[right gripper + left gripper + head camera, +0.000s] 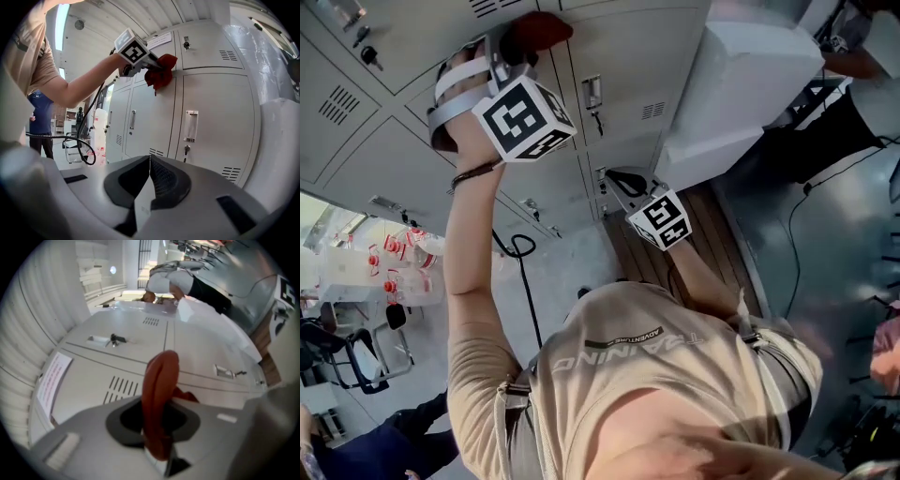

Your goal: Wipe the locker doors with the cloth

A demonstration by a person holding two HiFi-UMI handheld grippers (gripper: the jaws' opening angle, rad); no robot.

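Wiping step: left hand-held gripper (157,439), clamped on the red cloth (161,376), presses the locker doors (213,108) at twelve o'clock. Right hand-held gripper (149,180) is closed and empty. Next comes a firm sweep sideways.

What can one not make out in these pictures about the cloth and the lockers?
- Where the cloth touches the doors: left gripper view, hidden by the cloth's own fold.
- Print on the label: left gripper view, too blurred.
- The doors' lower ends: right gripper view, covered by the right tongs.
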